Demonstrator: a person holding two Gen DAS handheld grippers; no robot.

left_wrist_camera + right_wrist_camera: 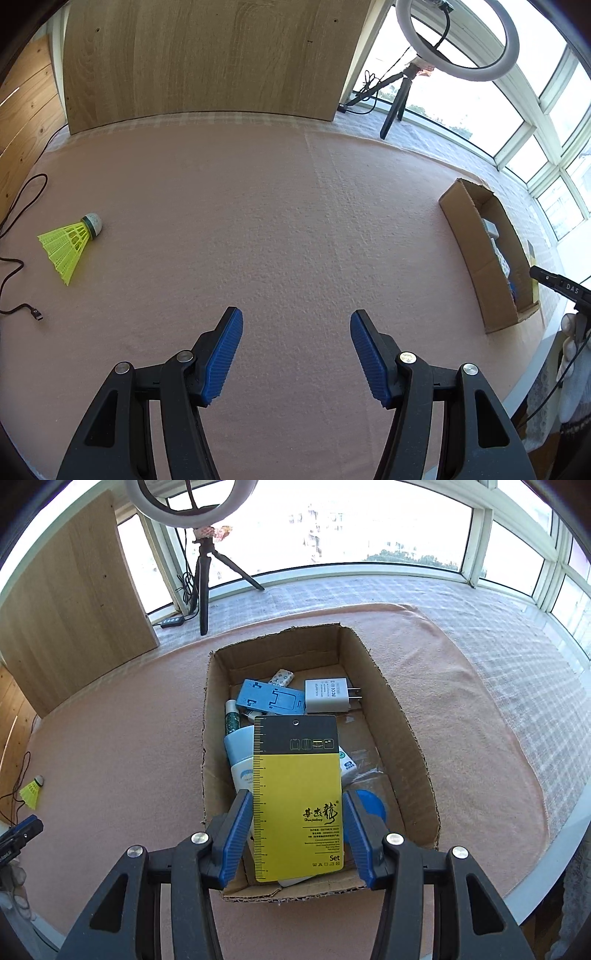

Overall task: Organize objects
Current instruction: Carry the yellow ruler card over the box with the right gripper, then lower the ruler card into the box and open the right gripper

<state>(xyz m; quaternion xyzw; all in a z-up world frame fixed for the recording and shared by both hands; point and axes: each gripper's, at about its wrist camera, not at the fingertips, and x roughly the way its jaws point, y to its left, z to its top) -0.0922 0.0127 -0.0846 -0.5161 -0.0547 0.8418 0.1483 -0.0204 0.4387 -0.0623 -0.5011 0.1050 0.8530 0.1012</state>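
Note:
My right gripper (297, 805) is over an open cardboard box (399, 709), with a yellow and black card package (297, 794) between its blue pads, which touch or nearly touch the card's edges. The box holds a white charger (327, 696), a blue plastic holder (271, 698), a pale blue bottle (240, 757) and other small items. My left gripper (296, 332) is open and empty above the pink cloth. A yellow shuttlecock (70, 242) lies on the cloth far to its left; it also shows in the right wrist view (32, 790). The box (472, 251) stands to its right.
A pink cloth (258, 221) covers the table. A wooden board (207, 59) stands at the back. A ring light on a tripod (201, 554) stands by the windows. A black cable with a plug (22, 258) lies at the left edge.

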